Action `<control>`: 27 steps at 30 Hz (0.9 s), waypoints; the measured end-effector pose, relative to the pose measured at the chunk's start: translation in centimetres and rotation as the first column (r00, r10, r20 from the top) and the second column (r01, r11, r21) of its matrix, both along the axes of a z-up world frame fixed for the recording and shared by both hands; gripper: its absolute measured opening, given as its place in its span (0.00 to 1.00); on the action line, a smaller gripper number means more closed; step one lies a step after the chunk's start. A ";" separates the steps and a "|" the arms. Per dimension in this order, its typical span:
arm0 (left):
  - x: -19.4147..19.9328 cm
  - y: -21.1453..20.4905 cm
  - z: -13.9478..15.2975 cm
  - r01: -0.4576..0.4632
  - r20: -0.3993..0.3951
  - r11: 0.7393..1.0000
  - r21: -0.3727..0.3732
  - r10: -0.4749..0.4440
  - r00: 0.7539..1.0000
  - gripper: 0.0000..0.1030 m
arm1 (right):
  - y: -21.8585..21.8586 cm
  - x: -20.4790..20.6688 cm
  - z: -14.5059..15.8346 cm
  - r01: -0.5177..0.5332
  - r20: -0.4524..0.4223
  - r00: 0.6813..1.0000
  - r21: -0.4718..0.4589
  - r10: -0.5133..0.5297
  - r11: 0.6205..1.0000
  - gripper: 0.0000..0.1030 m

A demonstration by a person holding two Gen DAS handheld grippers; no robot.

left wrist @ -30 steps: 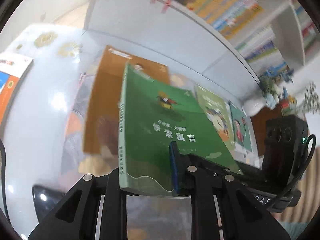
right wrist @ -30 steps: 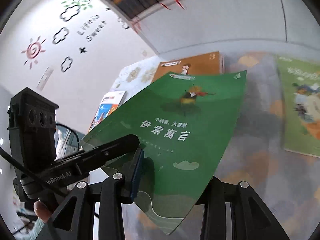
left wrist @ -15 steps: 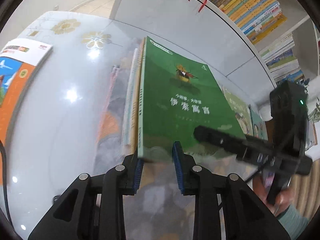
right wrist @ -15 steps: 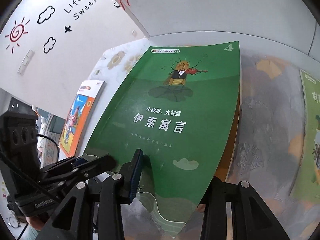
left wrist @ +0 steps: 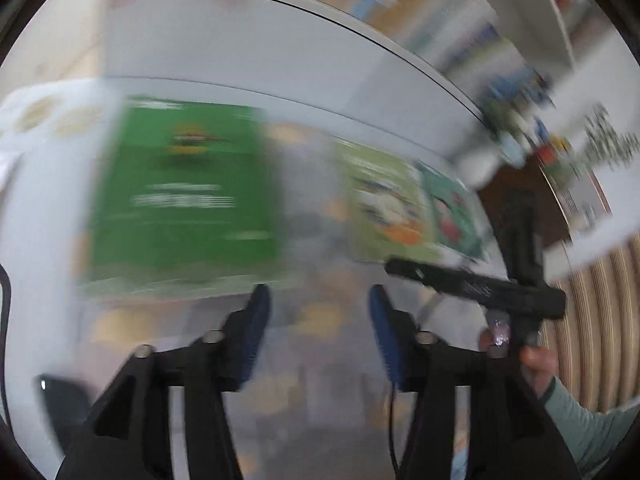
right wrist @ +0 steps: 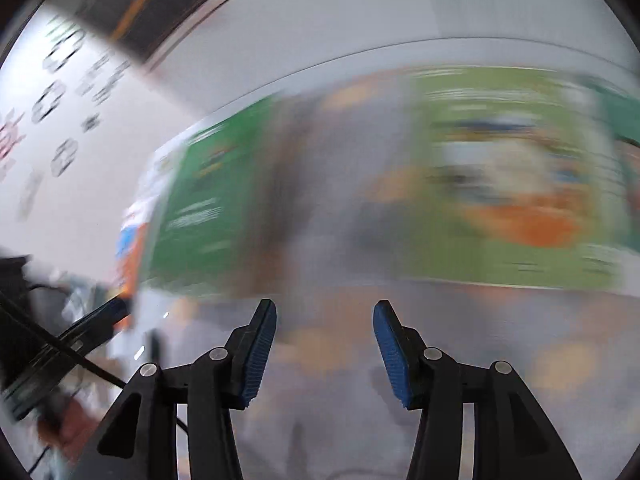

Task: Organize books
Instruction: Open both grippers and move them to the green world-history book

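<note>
Left tool [left wrist: 316,300] wide open, blue pads apart, grasping nothing. Right tool [right wrist: 325,312] likewise spread wide, empty. Green book [left wrist: 184,196] flat on counter [left wrist: 36,240], left of centre in left view, clear of both tools. Light-green book [right wrist: 516,200] fills right of right view. Both views motion-blurred.

Green bk [left wrist: 184,196] flat on table
</note>
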State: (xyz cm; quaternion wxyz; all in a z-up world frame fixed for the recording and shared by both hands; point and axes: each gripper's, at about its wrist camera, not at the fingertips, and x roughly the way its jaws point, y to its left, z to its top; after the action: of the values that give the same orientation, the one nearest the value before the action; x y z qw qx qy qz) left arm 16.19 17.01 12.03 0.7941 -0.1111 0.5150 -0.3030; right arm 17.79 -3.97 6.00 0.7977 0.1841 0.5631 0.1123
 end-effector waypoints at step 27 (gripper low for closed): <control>-11.3 -12.7 -9.4 -0.162 -0.189 0.967 0.198 0.200 0.961 0.47 | -11.2 -6.8 -3.7 -0.178 -0.037 0.984 -0.081 0.175 0.981 0.42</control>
State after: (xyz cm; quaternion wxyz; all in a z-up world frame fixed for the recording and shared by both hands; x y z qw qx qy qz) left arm 4.93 4.27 2.63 0.7673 -0.1162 0.6081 -0.1676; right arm 11.04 -15.17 2.33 0.7832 0.1015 0.5933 0.1561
